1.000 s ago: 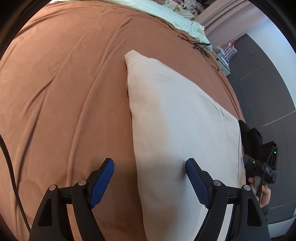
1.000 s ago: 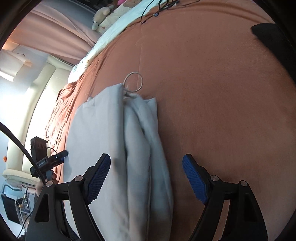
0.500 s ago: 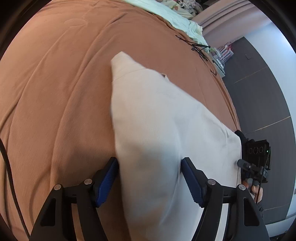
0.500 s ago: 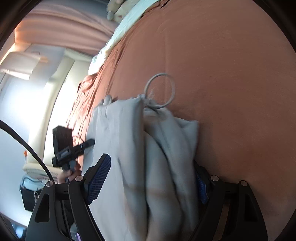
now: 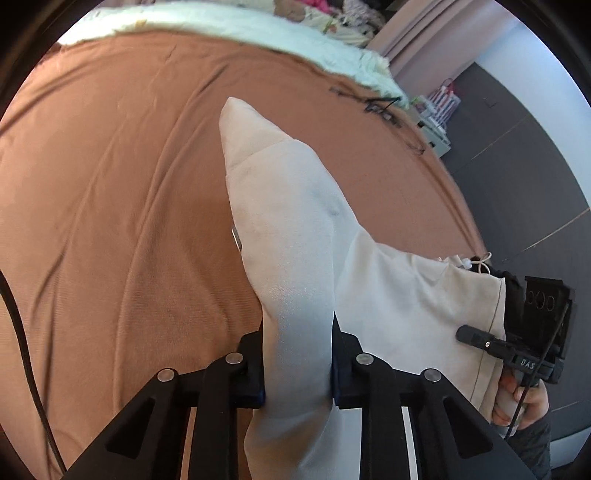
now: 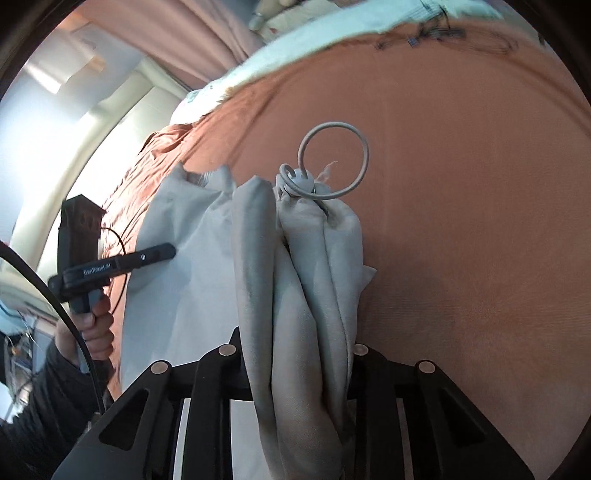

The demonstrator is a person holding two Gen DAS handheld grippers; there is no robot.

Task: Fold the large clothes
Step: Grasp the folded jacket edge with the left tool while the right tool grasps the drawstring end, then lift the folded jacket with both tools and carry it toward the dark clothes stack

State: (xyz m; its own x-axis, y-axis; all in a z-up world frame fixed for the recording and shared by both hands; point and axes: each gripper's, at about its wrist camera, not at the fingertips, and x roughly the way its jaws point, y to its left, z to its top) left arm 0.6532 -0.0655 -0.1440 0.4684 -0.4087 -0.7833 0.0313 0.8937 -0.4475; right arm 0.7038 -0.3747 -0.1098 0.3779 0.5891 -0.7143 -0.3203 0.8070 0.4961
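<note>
- L gripper (image 5: 297,369): jaws just closed in, now clamped on a bunched fold of the garment (image 5: 288,221); cloth fills the gap, pads mostly hidden by it.
- R gripper (image 6: 297,373): jaws also just closed, clamped on a thick bundle of the same garment, several layers squeezed between them.
- Garment: pale cream/grey, large, on the sheet (image 5: 110,221). Near end pinched by both grippers and raised off the bed; far end tapers to a point resting on the sheet.
- In L view, cloth runs up from the jaws to that point, w/ a flatter panel spreading right toward the other gripper.
- Cord (image 6: 332,162): white drawstring loop w/ toggle at the far end of the bundle in R view, lying on the sheet, attached to the garment's top edge.
- Sheet: rust-brown, wrinkled, covers the bed; pale bedding (image 5: 240,26) along the far edge.
- Dark cables (image 5: 380,107) lie on the sheet near the far edge, well apart from the garment.
- Person's hand (image 6: 90,325) on the L gripper's handle seen in R view, dark sleeve below; other hand (image 5: 517,398) on the R gripper's handle at right edge of L view.
- Pink curtain (image 6: 177,33) behind the bed; grey wall (image 5: 517,129) to the side.
</note>
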